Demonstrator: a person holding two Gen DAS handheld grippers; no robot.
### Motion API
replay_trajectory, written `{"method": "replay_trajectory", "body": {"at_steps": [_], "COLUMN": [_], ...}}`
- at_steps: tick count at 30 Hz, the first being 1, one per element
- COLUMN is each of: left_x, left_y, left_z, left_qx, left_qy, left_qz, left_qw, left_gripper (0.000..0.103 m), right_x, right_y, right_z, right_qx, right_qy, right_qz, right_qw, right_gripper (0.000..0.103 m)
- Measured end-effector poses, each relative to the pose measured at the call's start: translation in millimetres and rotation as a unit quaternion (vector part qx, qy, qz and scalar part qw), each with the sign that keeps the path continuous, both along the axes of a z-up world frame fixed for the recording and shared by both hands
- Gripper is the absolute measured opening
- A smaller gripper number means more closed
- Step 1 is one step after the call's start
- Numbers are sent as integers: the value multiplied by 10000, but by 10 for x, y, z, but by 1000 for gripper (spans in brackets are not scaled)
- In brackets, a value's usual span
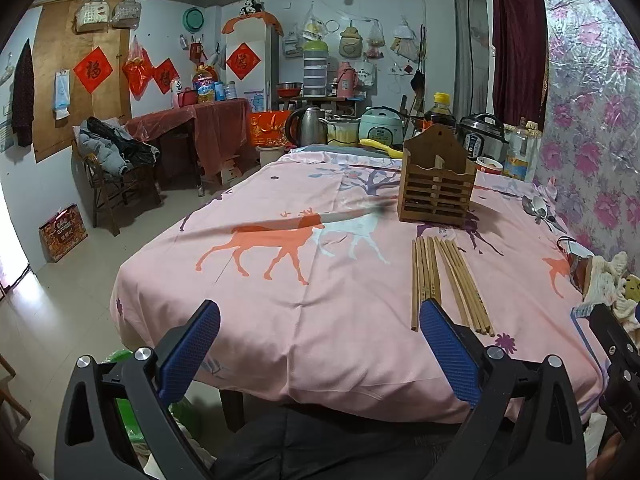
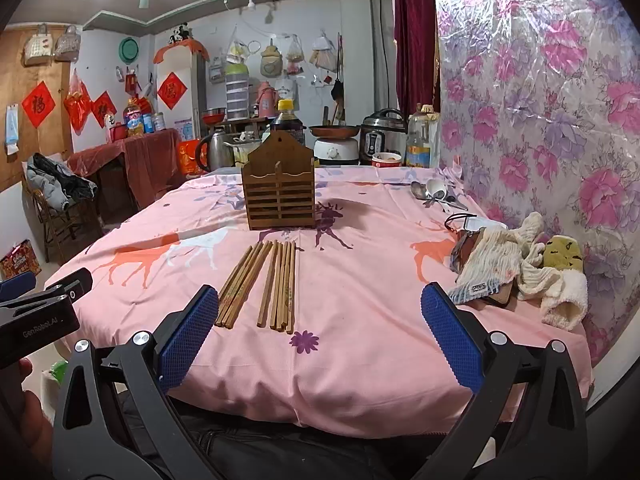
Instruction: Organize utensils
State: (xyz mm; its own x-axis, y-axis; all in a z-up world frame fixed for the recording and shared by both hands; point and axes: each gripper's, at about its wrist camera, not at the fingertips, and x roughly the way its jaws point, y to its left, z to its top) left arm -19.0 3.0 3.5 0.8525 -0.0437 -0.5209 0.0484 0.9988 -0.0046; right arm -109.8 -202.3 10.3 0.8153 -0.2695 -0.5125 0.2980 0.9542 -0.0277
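Both your grippers, left (image 1: 320,344) and right (image 2: 320,330), hang wide and empty at the table's near edge. Just ahead the chopsticks (image 2: 260,284) lie loose on the cloth (image 2: 360,280), then the holder (image 2: 279,188) beyond them, spoons (image 2: 434,194) far right. Nothing looks sorted yet; it's all still to do.
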Motion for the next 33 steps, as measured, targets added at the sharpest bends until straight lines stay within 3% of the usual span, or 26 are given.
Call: {"method": "replay_trajectory", "body": {"at_steps": [33], "left_x": [14], "left_y": [9], "left_z": [-10], "left_qx": [12], "left_qy": [7], "left_qz": [10], "left_qw": [10000], "left_gripper": [98], "right_x": [3], "right_y": [-1], "right_z": [6], "right_qx": [-4], "right_qy": [-3], "right_qz": [13], "right_qw": [10000], "right_gripper": [97]}}
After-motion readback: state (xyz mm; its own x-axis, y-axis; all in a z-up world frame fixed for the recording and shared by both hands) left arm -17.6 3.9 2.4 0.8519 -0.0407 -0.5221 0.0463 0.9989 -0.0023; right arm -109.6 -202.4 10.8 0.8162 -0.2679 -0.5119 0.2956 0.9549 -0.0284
